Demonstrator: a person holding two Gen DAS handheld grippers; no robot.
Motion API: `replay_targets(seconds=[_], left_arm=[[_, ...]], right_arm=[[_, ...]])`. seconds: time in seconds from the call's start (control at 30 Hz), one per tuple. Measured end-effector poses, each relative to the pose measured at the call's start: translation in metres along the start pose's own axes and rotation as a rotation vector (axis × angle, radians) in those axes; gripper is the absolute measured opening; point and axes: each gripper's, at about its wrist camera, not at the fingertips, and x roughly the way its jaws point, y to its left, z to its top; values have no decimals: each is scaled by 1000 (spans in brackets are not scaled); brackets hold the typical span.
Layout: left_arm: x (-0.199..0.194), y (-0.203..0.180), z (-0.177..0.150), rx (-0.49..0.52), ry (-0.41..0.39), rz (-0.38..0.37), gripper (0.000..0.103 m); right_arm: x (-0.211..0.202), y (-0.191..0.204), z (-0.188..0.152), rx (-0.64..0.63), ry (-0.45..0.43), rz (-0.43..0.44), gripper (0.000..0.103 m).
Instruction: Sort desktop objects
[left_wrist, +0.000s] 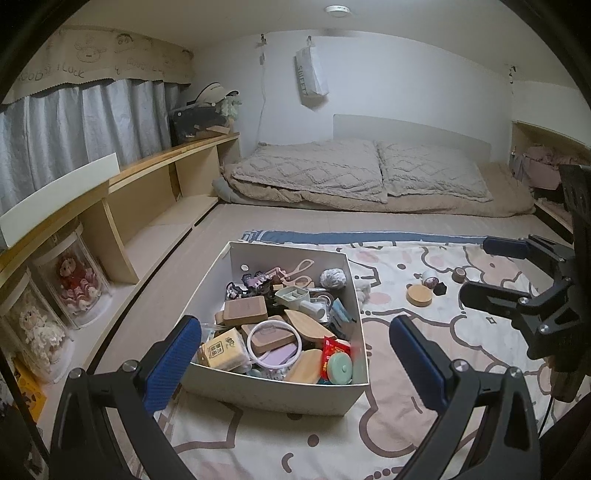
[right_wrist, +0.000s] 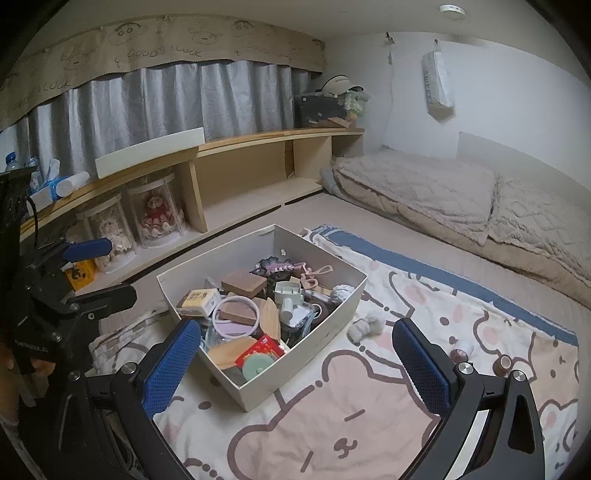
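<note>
Box (left_wrist: 273, 391) of white card sits open on a cartoon blanket (left_wrist: 424, 424) spread over the bed. It is full of small things, all piled up. In the near part lie a red packet (left_wrist: 332, 350), a round mint-green lid (left_wrist: 341, 369) and a pale purple ring (left_wrist: 273, 343). A tan wooden block (left_wrist: 245, 312) rests near the middle, and a yellow box (left_wrist: 223, 349) with writing leans at the left side. Pink scissors (left_wrist: 301, 271) lie at the far end, beside a gray ball of yarn (left_wrist: 332, 277).

More things lie on the blanket, to the right of the box. A round wooden disc (left_wrist: 419, 295) sits there, with a small black piece (left_wrist: 439, 289) just beside it. A small brown cup (left_wrist: 460, 274) is a bit farther right. A gray fuzzy toy (right_wrist: 365, 325) lies close to the box's right wall.

The left gripper (left_wrist: 295, 354) hangs over the near edge of the box. Its jaws are wide apart and hold nothing. The right gripper (right_wrist: 297, 363) hangs over the blanket at the box's near corner. Its jaws are wide apart too, with nothing between them.

Far off are two beige pillows (left_wrist: 362, 171). Along the left runs a wooden shelf (left_wrist: 147, 177) with dolls (left_wrist: 75, 280) in clear cases under it.
</note>
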Motion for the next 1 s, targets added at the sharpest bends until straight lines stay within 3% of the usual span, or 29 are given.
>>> replay_targets(seconds=[1.0], left_arm=[[11, 2, -1, 14, 32, -6, 102]], right_arm=[[-1, -5, -3, -31, 9, -22, 103]])
